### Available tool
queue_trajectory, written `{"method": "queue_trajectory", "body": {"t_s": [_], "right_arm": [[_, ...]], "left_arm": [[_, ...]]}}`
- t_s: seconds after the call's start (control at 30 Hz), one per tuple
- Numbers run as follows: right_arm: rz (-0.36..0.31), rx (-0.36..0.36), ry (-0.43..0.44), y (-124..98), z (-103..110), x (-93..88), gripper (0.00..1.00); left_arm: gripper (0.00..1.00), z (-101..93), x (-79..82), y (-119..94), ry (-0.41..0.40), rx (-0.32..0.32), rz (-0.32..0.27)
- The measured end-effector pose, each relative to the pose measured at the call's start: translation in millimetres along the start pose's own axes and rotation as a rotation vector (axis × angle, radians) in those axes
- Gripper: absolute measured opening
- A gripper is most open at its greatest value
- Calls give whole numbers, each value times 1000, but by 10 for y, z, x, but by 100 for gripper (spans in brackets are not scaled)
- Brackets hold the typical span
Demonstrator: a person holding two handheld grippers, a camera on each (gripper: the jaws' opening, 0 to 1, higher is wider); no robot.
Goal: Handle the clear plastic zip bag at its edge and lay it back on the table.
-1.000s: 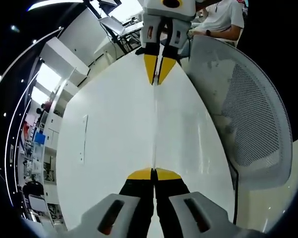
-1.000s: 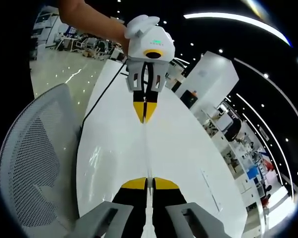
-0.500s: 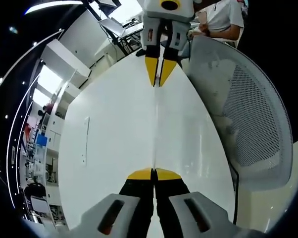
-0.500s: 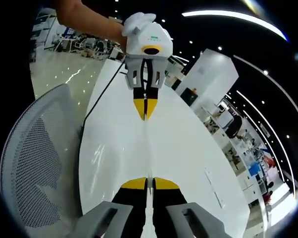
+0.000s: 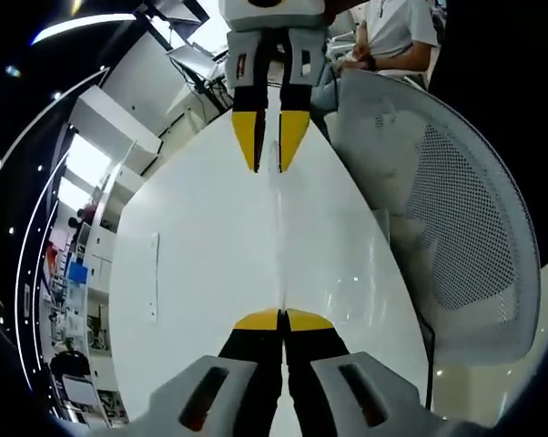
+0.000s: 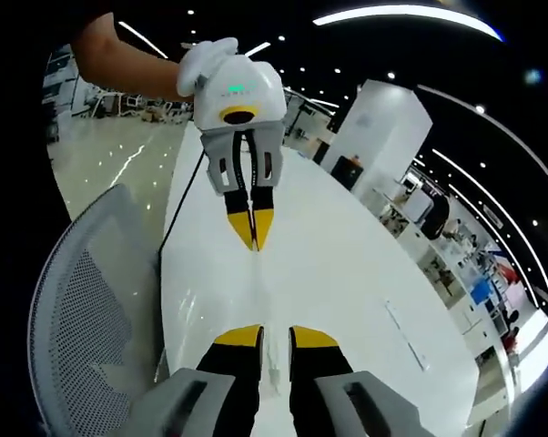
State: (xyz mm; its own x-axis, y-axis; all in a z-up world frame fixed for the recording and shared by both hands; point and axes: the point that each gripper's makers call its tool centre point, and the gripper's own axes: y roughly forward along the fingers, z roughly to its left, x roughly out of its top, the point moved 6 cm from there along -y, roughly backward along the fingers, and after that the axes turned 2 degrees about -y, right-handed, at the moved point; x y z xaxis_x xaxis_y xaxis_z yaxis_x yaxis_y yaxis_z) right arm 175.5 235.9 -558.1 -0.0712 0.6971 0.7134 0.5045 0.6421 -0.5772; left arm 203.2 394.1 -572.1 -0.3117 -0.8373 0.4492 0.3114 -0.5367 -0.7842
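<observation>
1. White worktop (image 5: 192,273): long, takes the middle of the left gripper view and runs toward the upper part of the frame.
2. Grey mesh chair (image 5: 456,228): right side of the left gripper view, just beside the worktop edge.
3. Clear zip bag (image 5: 278,237): seen edge-on as a thin pale line down the centre of the frame, between my two grippers and over the worktop. I cannot tell whether any of it touches the surface.
4. My left gripper (image 5: 283,320): bottom centre, jaws clenched with yellow tips together. The bag's line runs into them, so I judge it grips the bag's edge.
5. My right gripper (image 5: 269,141): top centre, jaws released with yellow tips apart. In the right gripper view the bag's edge strip sits in the gap, not pinched.
6. Risks:
   - The bag hangs from one end only, so the free end may sag, fold under or twist and land crumpled.
   - Letting go too high, or pulling sideways toward the chair side, could slide the slick film off the worktop edge.
</observation>
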Motion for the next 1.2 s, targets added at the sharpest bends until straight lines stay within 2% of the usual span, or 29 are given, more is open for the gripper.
{"method": "queue_trajectory", "body": {"t_s": [0.23,0.63,0.9,1.2], "right_arm": [[-4,21,22,-51,-34,52,7],[33,49,49,-31,64,-112,7],[29,67,77,-1,93,-106,6],[7,108,147,81,142,-72,6]], "left_arm": [[0,-23,36,1,14,-1,3],[0,-25,105,-56,27,13,-7],[0,-15,178,-74,33,26,-19],[0,50,246,-96,22,59,-46]]}}
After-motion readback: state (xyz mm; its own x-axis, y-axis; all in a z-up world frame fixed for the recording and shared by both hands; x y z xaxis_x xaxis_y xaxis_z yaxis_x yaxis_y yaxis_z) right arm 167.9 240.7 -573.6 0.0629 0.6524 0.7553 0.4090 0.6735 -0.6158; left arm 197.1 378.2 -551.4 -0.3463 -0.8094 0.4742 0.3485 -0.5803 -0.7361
